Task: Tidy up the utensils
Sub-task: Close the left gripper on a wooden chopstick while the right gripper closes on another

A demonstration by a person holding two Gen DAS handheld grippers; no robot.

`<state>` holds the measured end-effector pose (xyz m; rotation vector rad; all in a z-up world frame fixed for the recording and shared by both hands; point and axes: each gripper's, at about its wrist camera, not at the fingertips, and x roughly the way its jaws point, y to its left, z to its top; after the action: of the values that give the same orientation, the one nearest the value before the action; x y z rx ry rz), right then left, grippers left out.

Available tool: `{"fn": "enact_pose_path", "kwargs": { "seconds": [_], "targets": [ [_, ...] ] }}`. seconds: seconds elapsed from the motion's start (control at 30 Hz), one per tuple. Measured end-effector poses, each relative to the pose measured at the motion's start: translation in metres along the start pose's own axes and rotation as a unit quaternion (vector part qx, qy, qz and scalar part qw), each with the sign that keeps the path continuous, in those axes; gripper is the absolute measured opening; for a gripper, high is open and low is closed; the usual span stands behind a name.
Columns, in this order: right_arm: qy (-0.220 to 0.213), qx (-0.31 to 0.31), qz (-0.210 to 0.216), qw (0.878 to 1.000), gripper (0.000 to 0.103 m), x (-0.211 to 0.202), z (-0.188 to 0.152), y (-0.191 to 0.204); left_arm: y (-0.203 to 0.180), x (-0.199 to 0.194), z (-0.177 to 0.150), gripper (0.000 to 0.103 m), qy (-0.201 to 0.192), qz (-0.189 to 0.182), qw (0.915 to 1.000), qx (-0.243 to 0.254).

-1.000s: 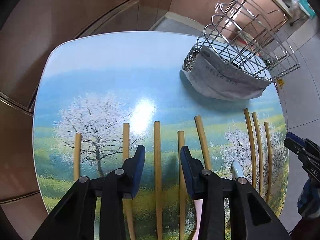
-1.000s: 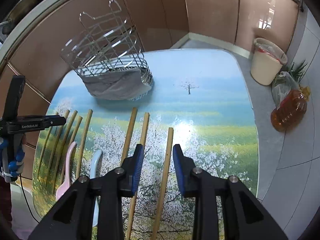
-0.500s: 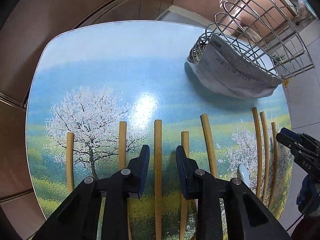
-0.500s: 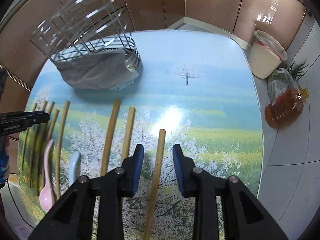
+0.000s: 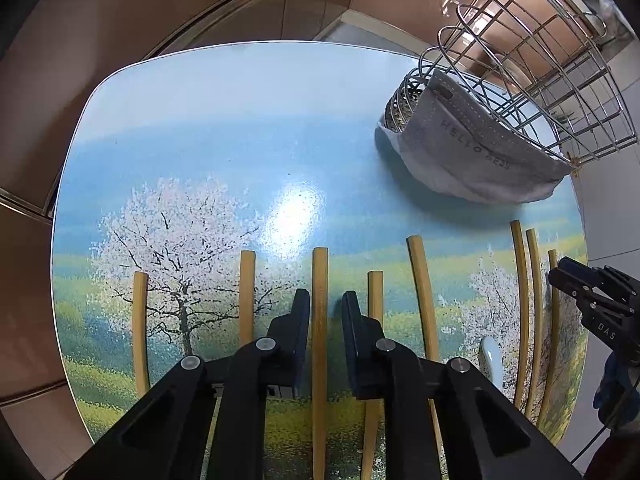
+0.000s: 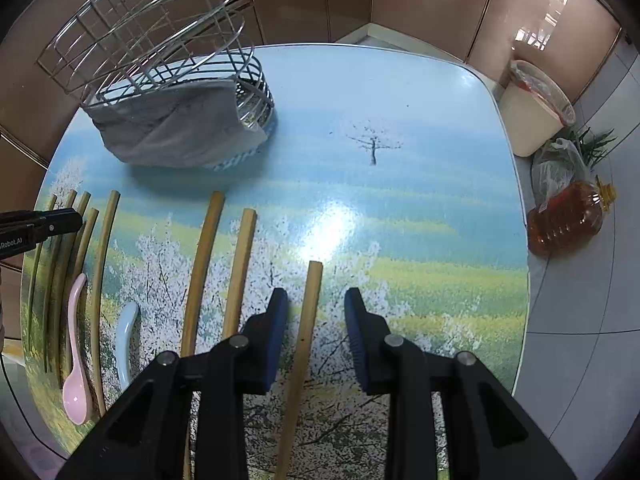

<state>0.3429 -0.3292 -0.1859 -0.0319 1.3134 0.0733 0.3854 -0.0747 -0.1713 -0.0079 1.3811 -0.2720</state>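
Note:
Several bamboo chopsticks lie side by side on the landscape-printed table (image 5: pixel 240 120). My left gripper (image 5: pixel 325 300) points down over one chopstick (image 5: pixel 320 268). Its jaws are closing on that stick, and a thin gap still shows on each side. My right gripper (image 6: pixel 316 300) straddles the rightmost chopstick (image 6: pixel 313 280), its jaws wide of it and closing slightly. A pink spoon (image 6: pixel 76 380) and a pale blue spoon (image 6: pixel 126 340) lie among the sticks at the left. A wire rack (image 6: pixel 140 32) with a grey cloth (image 6: pixel 160 132) draped on it stands at the back.
In the left wrist view the rack (image 5: pixel 540 60) and cloth (image 5: pixel 472 152) are at the back right, and the other gripper (image 5: pixel 568 276) is at the right edge. On the floor beside the table stand a cream bin (image 6: pixel 532 112), a plastic bag (image 6: pixel 560 164) and an oil bottle (image 6: pixel 568 220).
The left jaws have narrowed around the chopstick. Both grippers have sunk closer to the table, so the sticks look larger.

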Motion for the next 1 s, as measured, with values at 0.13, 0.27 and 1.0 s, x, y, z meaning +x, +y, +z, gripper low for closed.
{"fn": "enact_pose_path", "kwargs": {
  "seconds": [0.13, 0.27, 1.0],
  "targets": [
    [0.004, -0.009, -0.012, 1.000, 0.013, 0.000, 0.000, 0.004, 0.004, 0.002, -0.001, 0.006, -0.004, 0.004, 1.0000, 0.000],
    [0.004, -0.012, -0.012, 1.000, 0.008, 0.000, -0.004, 0.011, 0.001, 0.003, -0.005, 0.006, -0.007, 0.008, 0.9999, 0.005],
    [-0.171, 0.013, 0.051, 0.984, 0.006, -0.133, -0.102, 0.002, -0.009, -0.107, -0.089, 0.006, -0.127, 0.004, 0.9919, 0.010]
  ]
}}
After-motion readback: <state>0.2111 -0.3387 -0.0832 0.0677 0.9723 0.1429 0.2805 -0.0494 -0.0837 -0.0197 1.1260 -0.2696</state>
